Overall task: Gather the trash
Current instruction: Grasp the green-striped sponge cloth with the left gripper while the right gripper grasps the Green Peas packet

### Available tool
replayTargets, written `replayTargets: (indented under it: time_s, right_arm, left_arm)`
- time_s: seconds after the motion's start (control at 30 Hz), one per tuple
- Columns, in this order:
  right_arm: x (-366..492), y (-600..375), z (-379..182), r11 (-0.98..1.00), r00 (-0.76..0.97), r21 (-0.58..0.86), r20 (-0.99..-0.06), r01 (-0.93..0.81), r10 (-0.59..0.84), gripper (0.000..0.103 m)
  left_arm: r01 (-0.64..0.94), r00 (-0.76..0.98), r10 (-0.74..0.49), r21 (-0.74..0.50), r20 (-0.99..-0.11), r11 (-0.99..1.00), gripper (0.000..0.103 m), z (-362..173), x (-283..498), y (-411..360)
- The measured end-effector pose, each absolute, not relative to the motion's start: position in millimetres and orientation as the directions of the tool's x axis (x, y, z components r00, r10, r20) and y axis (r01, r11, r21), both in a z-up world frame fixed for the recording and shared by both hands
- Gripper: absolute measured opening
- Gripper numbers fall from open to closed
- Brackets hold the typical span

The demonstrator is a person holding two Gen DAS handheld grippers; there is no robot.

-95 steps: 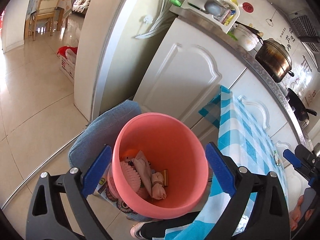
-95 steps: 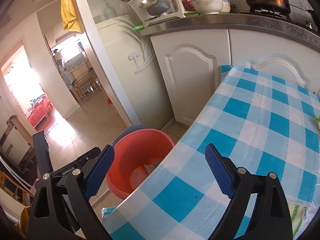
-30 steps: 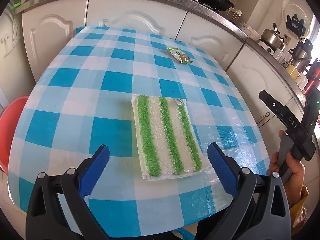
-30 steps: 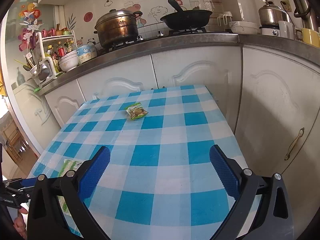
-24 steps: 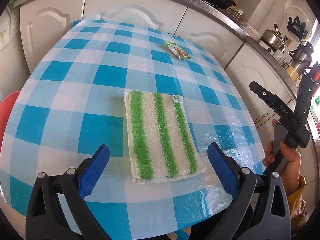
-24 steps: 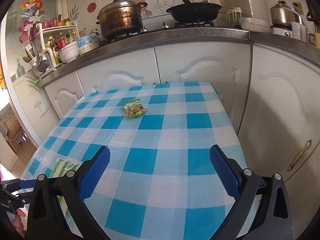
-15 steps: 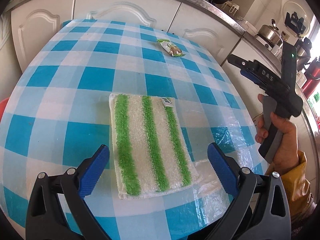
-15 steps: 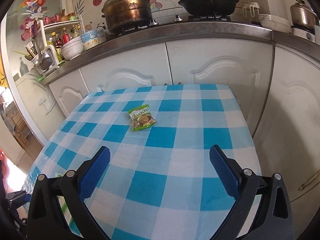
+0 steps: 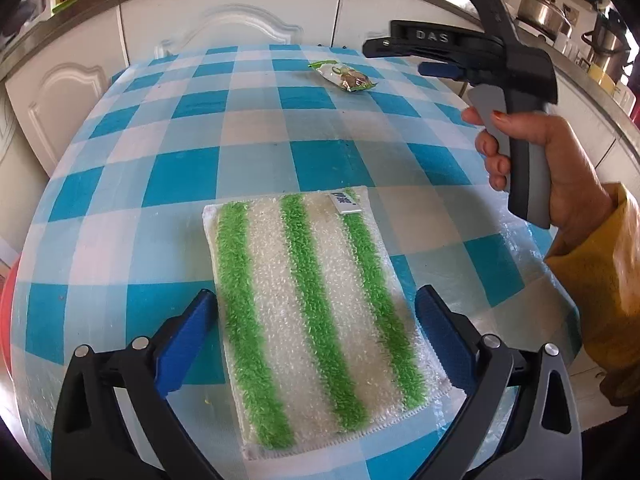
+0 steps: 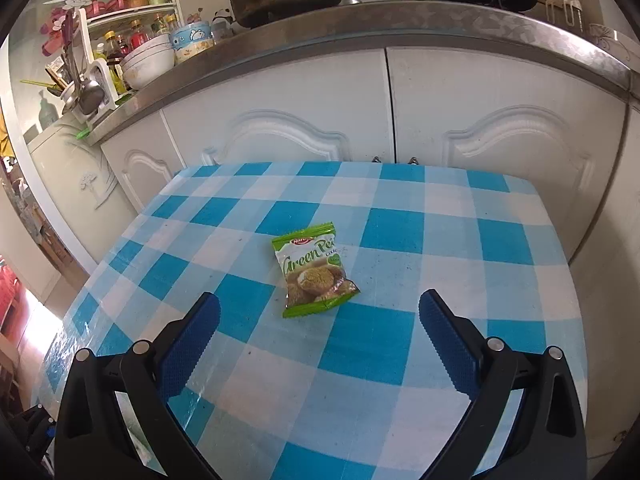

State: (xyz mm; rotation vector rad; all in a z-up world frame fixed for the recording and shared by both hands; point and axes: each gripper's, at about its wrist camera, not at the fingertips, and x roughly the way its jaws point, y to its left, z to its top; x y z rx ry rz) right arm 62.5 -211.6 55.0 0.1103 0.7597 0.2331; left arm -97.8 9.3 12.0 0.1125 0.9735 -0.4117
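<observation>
A green snack packet [image 10: 314, 276] lies flat on the blue-and-white checked table [image 10: 440, 248]; in the left wrist view the same packet [image 9: 343, 76] sits near the table's far edge. My right gripper [image 10: 319, 320] is open, its blue pads a short way in front of the packet on either side, with nothing between them. In the left wrist view the right gripper [image 9: 404, 58] hovers just right of the packet, held by a hand [image 9: 532, 148]. My left gripper [image 9: 316, 322] is open above a green-striped cloth [image 9: 316, 300], its pads flanking the cloth.
White kitchen cabinets [image 10: 400, 120] and a steel counter [image 10: 360, 28] with pots and bowls stand behind the table. A sliver of the red bin [image 9: 5, 312] shows at the table's left edge. A yellow sleeve [image 9: 600, 280] is at the right.
Both grippers swung away from the red bin to the table. The right gripper has moved forward, closing on the green packet. The left gripper has crept closer over the striped cloth.
</observation>
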Motion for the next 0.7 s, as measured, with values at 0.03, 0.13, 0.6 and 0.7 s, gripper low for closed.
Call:
replayTargets:
  time_s: [0.03,0.13,0.6,0.7]
  right_arm:
    - [68.7,-208.9,52.3,0.969,0.693,0.176,-0.677,-0.175,0.248,0.098]
    - [83.5,-200.4,45.9,0.971,0.678,0.145,-0.695,-0.193,0.238,0.098]
    - [116.2,-189.3,27.7,0.98,0.647,0.045,-0.746,-0.192,0.161,0.093]
    - [119.7,-187.3,24.1,0.981,0.631,0.037,-0.761,-0.191,0.152,0.073]
  left_arm:
    - [0.396,0.499,-0.273,-0.064,-0.823,0.916,0.099,11.1,-97.4,6.6]
    - [0.411,0.514,-0.25,-0.021,-0.821,0.911,0.099,9.4,-95.7,2.2]
    - [0.406,0.525,-0.229,0.004,-0.82,0.914,0.097,6.3,-82.2,1.6]
    - [0.402,0.526,-0.232,-0.001,-0.818,0.916,0.095,7.2,-79.5,3.1]
